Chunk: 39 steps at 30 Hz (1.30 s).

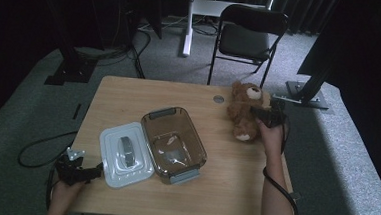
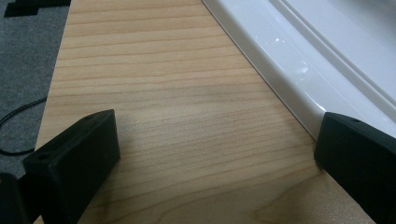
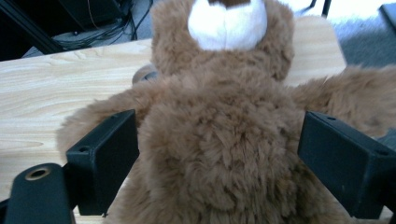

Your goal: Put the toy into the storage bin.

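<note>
Teddy bear: brown plush teddy bear (image 1: 244, 111) with a white muzzle, lying on the bench at the right of centre in the high view, head toward the top of the frame; in the right gripper view its body (image 3: 219, 154) takes up the middle of the frame.
Right hand-held gripper: right hand-held gripper (image 1: 264, 114) at the bear's right flank; jaws spread wide, one on each side of the bear's torso, not yet pressed into the fur.
Container: clear brownish container (image 1: 174, 142) with grey end clips, centre of the bench, well apart from the bear, to its lower left.
Lid: white lid (image 1: 125, 154) with a grey centre piece, flat on the bench, touching the container's left side.
Left hand-held gripper: left hand-held gripper (image 1: 87, 172) at lower left, just beside the lid's lower left corner; jaws wide, empty, one over bare wood, the other at the lid's rim (image 2: 299, 74).
Bench: pale wooden bench (image 1: 223, 189).
Chair: dark folding chair (image 1: 248, 38), upper centre, on the floor beyond the bench.
</note>
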Each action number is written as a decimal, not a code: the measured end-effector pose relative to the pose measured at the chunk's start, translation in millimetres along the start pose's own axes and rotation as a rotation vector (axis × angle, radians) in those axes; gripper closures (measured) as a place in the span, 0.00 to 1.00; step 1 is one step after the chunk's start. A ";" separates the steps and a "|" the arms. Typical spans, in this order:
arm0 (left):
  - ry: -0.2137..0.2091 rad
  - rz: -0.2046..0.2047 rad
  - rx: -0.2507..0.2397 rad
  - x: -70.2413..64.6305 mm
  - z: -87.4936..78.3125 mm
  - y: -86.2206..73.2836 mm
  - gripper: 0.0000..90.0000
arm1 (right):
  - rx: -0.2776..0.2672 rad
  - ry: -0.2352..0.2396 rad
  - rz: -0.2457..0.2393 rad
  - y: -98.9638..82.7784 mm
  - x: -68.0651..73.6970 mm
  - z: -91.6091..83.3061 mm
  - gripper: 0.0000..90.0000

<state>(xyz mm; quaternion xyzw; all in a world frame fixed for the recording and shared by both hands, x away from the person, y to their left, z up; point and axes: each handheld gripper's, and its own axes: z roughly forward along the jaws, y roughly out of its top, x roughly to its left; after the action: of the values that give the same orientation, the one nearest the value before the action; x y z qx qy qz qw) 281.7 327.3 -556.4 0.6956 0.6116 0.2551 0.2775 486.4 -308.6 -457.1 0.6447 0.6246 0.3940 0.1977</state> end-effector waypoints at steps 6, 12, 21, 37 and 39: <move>0.000 -0.001 0.000 0.0 0.0 0.0 0.01 | 0.086 -0.043 -0.021 -11.3 -5.4 23.3 0.12; 0.000 0.000 0.000 0.0 0.0 0.0 0.01 | 0.107 -0.014 -0.049 -20.0 -6.6 35.7 0.11; 0.000 -0.001 0.000 0.0 0.0 0.0 0.01 | 0.119 0.033 -0.038 -29.9 -8.1 43.7 0.12; -0.002 0.004 0.001 0.2 0.1 0.2 0.01 | 0.091 -0.052 -0.131 -27.9 7.8 32.1 0.65; -0.002 0.004 0.002 0.2 0.0 0.2 0.01 | 0.077 -0.067 -0.144 -27.8 13.1 28.4 0.69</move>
<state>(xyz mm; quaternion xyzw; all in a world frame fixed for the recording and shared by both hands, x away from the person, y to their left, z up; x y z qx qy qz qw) 281.9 327.5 -556.3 0.6972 0.6103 0.2545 0.2770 488.6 -285.4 -491.7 0.6181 0.6771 0.3323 0.2214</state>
